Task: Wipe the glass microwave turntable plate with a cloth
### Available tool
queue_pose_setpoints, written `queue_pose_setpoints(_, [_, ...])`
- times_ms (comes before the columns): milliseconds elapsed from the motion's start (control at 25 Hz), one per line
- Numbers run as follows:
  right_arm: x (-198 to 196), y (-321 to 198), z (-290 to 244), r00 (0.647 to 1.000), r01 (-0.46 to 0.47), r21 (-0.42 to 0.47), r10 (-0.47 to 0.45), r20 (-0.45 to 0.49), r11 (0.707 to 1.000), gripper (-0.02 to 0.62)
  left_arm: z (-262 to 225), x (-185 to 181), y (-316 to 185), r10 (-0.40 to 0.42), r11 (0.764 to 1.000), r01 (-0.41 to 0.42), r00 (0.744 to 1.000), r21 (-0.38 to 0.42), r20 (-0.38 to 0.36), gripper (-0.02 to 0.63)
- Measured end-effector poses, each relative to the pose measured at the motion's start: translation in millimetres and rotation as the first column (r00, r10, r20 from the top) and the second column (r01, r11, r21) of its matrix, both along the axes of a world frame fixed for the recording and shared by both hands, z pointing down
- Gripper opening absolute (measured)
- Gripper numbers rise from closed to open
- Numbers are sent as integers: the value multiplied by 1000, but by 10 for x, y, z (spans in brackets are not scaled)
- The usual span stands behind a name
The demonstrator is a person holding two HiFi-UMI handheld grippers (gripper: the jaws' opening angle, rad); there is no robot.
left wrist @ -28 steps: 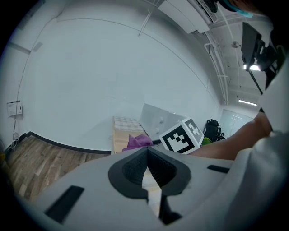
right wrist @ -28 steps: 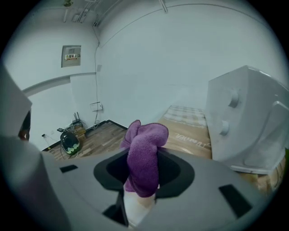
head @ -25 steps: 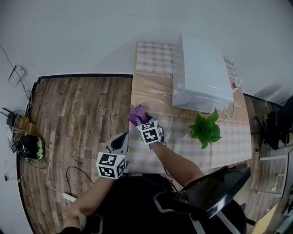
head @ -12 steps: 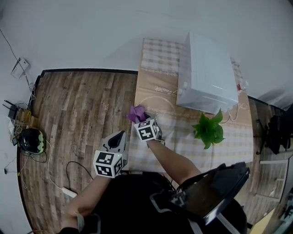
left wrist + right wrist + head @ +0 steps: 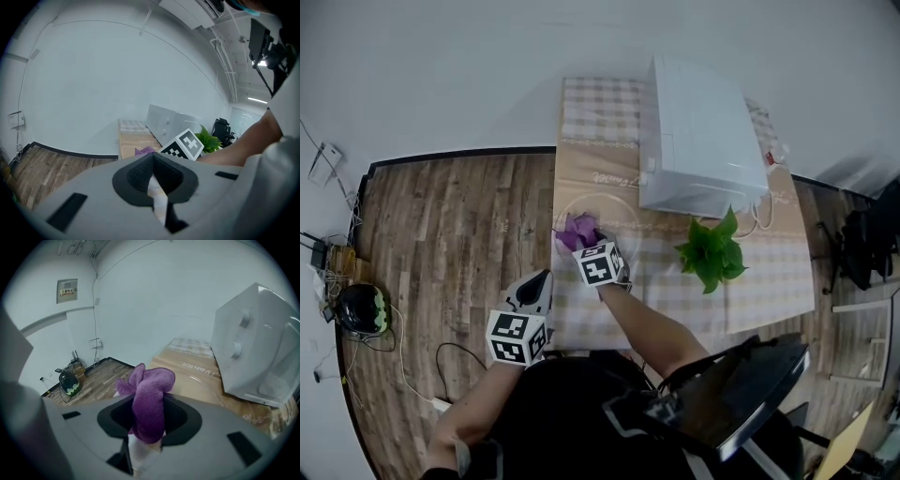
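Your right tool (image 5: 585, 242) reaches out, pinching the cloth (image 5: 577, 229) over the plate (image 5: 621, 208) by the microwave (image 5: 698, 141); your left tool (image 5: 544, 277) hangs low, closed.

White wall (image 5: 487, 75) and wooden plank floor (image 5: 459, 234).
They are divided by a black skirting (image 5: 450, 153); a desk (image 5: 773, 286) covered in checked cloth is set against the wall, and a black chair (image 5: 862, 248) is seen at the right edge.
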State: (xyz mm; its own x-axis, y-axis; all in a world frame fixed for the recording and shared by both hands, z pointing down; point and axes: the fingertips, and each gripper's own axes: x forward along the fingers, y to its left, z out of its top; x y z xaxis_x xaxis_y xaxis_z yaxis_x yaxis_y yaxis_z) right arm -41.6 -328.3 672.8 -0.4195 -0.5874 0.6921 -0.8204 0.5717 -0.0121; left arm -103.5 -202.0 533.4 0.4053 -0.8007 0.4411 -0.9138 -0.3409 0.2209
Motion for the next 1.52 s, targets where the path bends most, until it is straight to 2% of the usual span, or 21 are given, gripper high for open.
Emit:
queue_pose_setpoints(120, [149, -36, -8, 1000, -26, 4, 26, -3, 1000, 144, 28, 115, -6, 24, 1000, -24, 1000, -8, -6, 3])
queue_pose_setpoints(280, [345, -42, 6, 999, -51, 6, 51, -11, 999, 146, 32, 196, -19, 18, 1000, -19, 999, -22, -37, 3])
queue_pose_setpoints(960, [1207, -80, -6, 981, -184, 11, 185, -53, 983, 146, 73, 661, -50, 131, 991, -132, 991, -23, -26, 3])
queue_pose_setpoints(1240, [1395, -70, -26, 978, -203, 9, 203, -47, 979, 146, 122, 746, -41, 104, 994, -106, 994, -41, -43, 3])
queue_pose_setpoints(1520, [1553, -73, -120, 972, -230, 41, 231, -39, 972, 146, 134, 800, 9, 57, 998, -58, 998, -31, -22, 3])
